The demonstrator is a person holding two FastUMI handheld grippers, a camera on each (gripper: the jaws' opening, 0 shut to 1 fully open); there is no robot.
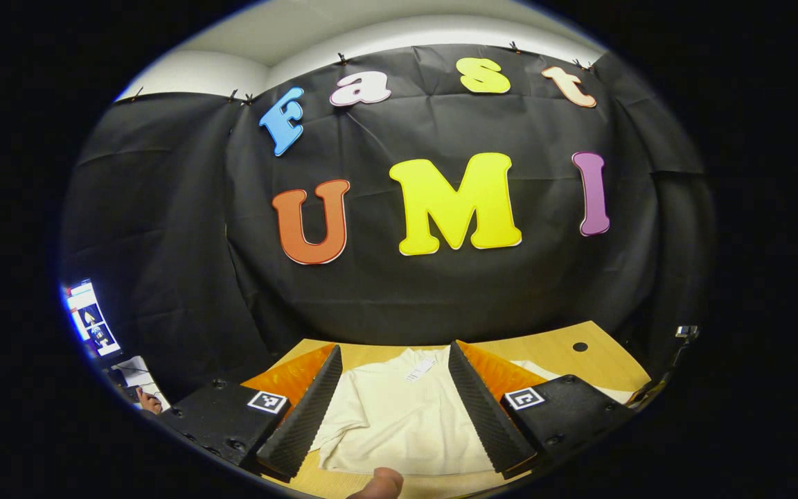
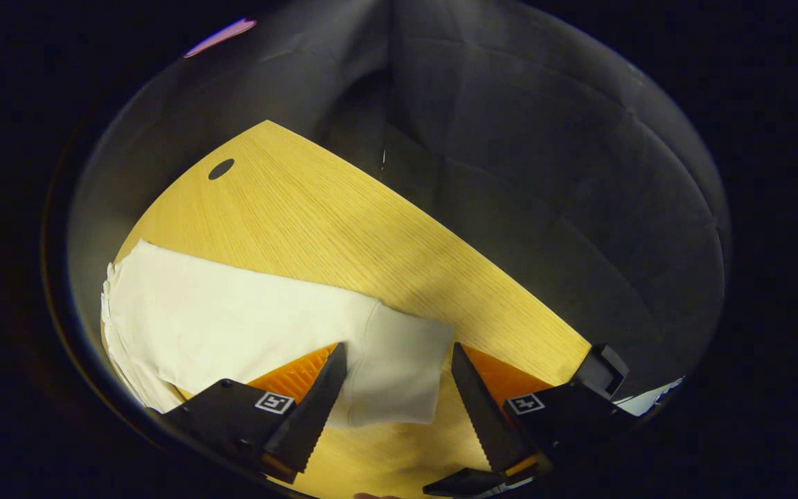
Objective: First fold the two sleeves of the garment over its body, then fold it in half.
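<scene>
In the left gripper view, the left gripper (image 1: 393, 405) was held up over the wooden table (image 1: 600, 360), and its two fingers (image 1: 302, 412) were spread wide apart. They held nothing. The cream garment (image 1: 399, 416) lay flat on the table at about 6 o'clock, seen in the gap between the fingers. A small white tag (image 1: 420, 369) sat near the top of the garment. A dark round hole (image 1: 580, 346) was in the table at about 4 o'clock. A fingertip (image 1: 379, 484) poked in at the very bottom. A lit screen (image 1: 91, 319) stood far off at 8 o'clock.

In the right gripper view, the right gripper (image 2: 399, 409) was also spread wide. One sleeve (image 2: 395, 371) of the garment lay flat on the table (image 2: 343, 222) between the fingers, but I could not tell if they touched it. The rest of the garment (image 2: 191, 319) stretched away toward 9 o'clock. The dark hole (image 2: 221, 168) sat at about 11 o'clock.
</scene>
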